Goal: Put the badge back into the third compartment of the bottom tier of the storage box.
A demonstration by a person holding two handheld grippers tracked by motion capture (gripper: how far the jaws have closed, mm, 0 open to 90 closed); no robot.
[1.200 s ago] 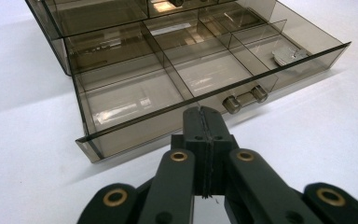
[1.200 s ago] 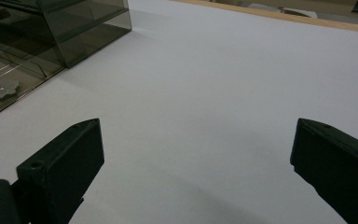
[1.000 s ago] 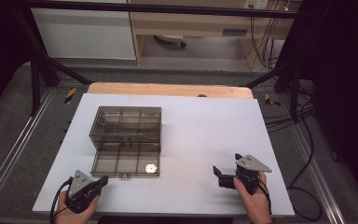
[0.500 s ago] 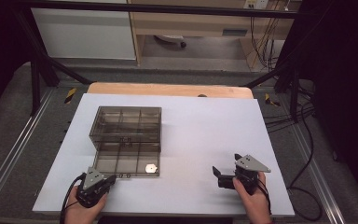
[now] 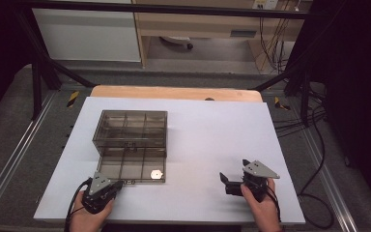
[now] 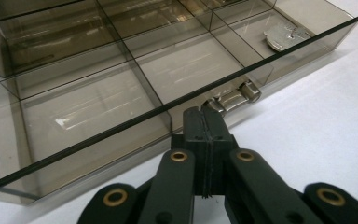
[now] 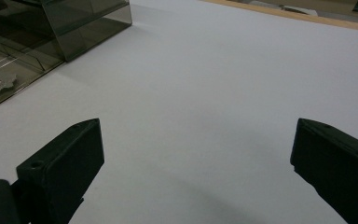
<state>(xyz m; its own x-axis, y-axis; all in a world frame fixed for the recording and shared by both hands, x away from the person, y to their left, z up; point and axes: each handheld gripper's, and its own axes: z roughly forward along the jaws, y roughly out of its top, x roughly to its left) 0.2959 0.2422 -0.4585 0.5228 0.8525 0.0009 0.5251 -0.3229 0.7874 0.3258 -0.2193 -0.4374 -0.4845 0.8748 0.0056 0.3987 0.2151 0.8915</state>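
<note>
A white table fills most of the high view, with a strip of wooden board along its far edge. On the left half of the table lies a smoky transparent compartment box, opened flat: the lid half lies farther from the person, the tray half nearer. In the tray's near right compartment rests a small silvery metal piece. At the near left corner of the box, a hand holds the left gripper; its jaws are pressed together with nothing between them, and their tip is right at the small metal latch on the tray's front wall, though contact is hard to tell. Well apart, near the right front of the table, a hand holds the right gripper low over bare table, its jaws spread wide and empty.
</note>
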